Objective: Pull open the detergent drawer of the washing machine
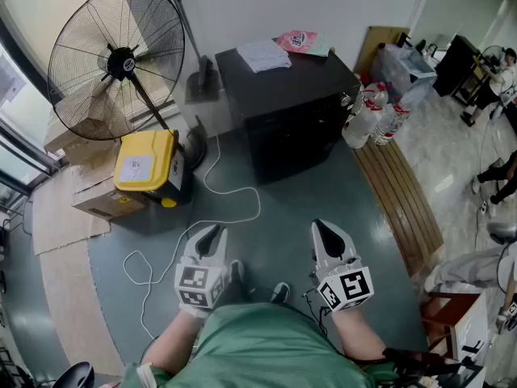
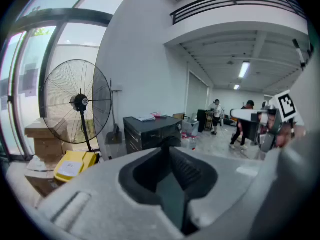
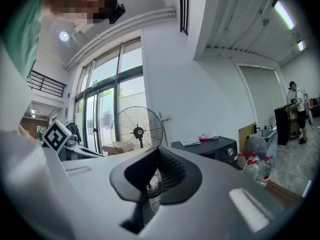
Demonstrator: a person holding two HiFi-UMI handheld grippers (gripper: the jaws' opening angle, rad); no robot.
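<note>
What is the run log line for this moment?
stage: before contact | left gripper: shut, empty | right gripper: shut, empty | washing machine: ahead, untouched

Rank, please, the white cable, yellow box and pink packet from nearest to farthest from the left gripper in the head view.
1. white cable, floor just before the left gripper
2. yellow box, ahead-left
3. pink packet, atop washing machine

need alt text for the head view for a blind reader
Seen from above, a person in a green top holds the left gripper and right gripper side by side, jaws shut and empty, short of a black washing machine with papers on top. A large floor fan and a yellow box stand to its left, water bottles to its right.
</note>
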